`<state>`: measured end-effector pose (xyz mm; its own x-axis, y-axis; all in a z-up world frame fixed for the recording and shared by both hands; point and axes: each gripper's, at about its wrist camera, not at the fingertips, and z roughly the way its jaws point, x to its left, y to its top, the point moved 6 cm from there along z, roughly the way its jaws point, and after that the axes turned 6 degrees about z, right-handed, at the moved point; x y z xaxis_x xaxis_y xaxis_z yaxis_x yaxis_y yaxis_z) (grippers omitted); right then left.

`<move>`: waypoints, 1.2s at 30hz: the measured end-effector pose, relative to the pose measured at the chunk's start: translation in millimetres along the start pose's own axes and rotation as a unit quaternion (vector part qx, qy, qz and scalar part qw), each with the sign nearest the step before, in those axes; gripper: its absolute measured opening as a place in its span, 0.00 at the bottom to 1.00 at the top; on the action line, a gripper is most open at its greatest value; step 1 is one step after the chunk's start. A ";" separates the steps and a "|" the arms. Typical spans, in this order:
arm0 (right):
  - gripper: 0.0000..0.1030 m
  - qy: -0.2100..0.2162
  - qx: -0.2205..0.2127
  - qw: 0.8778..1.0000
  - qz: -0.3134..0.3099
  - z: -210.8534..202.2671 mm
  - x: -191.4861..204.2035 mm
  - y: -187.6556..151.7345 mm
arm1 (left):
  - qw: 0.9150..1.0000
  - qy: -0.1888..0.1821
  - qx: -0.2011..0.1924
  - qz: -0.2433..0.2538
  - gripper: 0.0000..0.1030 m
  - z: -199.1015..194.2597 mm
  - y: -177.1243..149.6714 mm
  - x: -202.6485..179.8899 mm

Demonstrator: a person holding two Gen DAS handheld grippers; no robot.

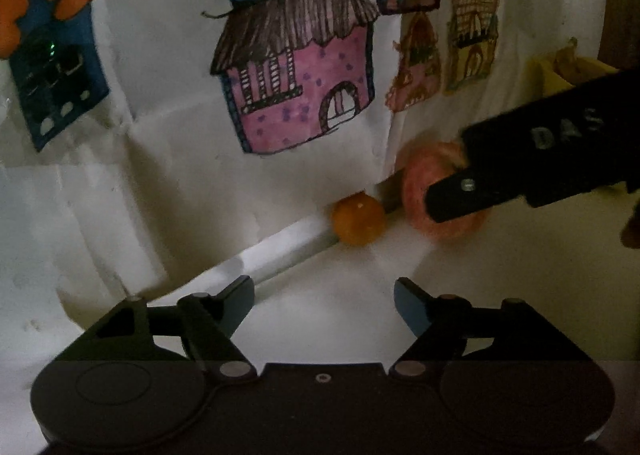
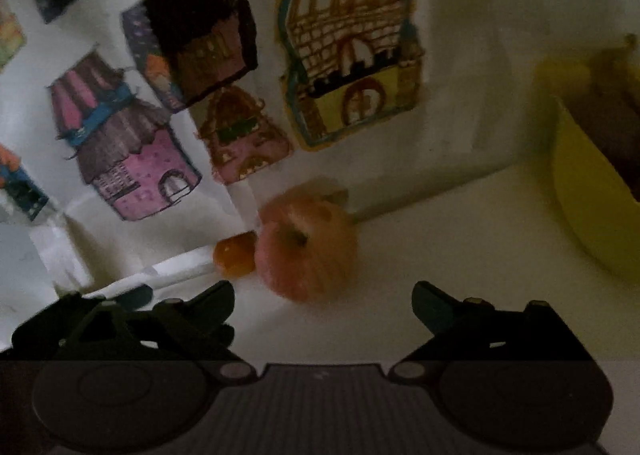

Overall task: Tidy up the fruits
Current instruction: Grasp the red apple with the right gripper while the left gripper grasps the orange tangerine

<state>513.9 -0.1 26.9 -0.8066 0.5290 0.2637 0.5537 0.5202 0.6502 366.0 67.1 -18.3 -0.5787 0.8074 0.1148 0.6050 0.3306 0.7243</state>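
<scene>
— Nearest us the left gripper has its jaws apart, nothing between them. Why hold it there?

— Lined up on the small orange, I'd say; it sits ahead of the jaws, well apart, against the rolled paper edge.

— And the right gripper?

— Also spread wide, empty. The apple lies just beyond its fingertips, stem up, a little left of centre, touching the orange or nearly.

— Where would they go?

— Probably the yellow bowl far right, by the wall of house drawings.
</scene>
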 end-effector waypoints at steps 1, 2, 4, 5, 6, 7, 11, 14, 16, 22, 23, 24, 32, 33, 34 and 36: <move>0.92 0.004 0.003 1.000 0.002 3.8 0.9 2.4 | 1.000 0.000 -0.001 0.001 0.75 1.5 0.7 -1.1; 0.92 0.008 0.005 1.000 0.001 7.1 2.1 4.7 | 1.000 -0.002 -0.003 0.003 0.74 2.8 1.9 -1.7; 0.91 0.012 0.010 1.000 -0.005 13.1 4.9 7.3 | 1.000 -0.004 -0.007 0.005 0.72 6.1 4.9 -4.7; 0.90 0.013 0.014 1.000 -0.010 16.3 6.7 8.0 | 1.000 -0.005 -0.009 0.006 0.69 7.2 6.3 -6.1; 0.88 0.014 0.017 1.000 -0.014 19.2 8.0 9.0 | 1.000 -0.005 -0.011 0.008 0.68 10.0 9.1 -10.4; 0.86 0.014 0.019 1.000 -0.018 21.7 9.4 9.5 | 1.000 -0.005 -0.014 0.011 0.65 10.8 10.3 -11.5; 0.80 0.010 0.022 0.999 -0.024 29.5 12.2 14.0 | 1.000 -0.003 -0.023 0.019 0.55 17.7 20.8 -20.6; 0.74 0.012 0.019 1.000 -0.021 31.8 11.4 18.0 | 0.999 -0.010 -0.026 0.022 0.52 27.1 31.6 -29.4; 0.73 0.014 0.020 1.000 -0.018 32.9 10.7 20.9 | 0.999 -0.010 -0.029 0.024 0.52 31.0 35.3 -32.8; 0.69 0.019 0.024 0.999 -0.016 35.2 2.0 30.3 | 0.999 -0.011 -0.033 0.023 0.46 38.9 44.0 -44.5; 0.69 0.019 0.024 0.999 -0.015 34.2 2.3 29.2 | 0.999 -0.012 -0.035 0.022 0.43 39.2 43.7 -45.3; 0.69 0.020 0.024 0.999 -0.013 33.7 1.4 29.0 | 0.999 -0.012 -0.036 0.021 0.40 39.9 45.3 -47.1; 0.68 0.009 0.020 1.000 0.009 24.7 -8.8 26.3 | 0.999 -0.009 -0.043 0.014 0.33 50.8 57.1 -64.0; 0.68 0.009 0.020 1.000 0.012 23.5 -11.5 25.7 | 0.999 -0.008 -0.043 0.013 0.33 51.1 58.1 -65.8; 0.68 0.009 0.020 1.000 0.014 22.3 -13.5 25.1 | 0.999 -0.008 -0.042 0.012 0.32 57.8 61.1 -65.1; 0.68 0.008 0.019 1.000 0.017 20.9 -15.6 24.1 | 0.999 -0.010 -0.043 0.009 0.31 58.1 59.2 -65.8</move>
<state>544.1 18.2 23.6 -0.7908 0.5354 0.2965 0.5873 0.5273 0.6141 471.7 62.0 -22.5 -0.5565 0.8226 0.1166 0.5657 0.2723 0.7784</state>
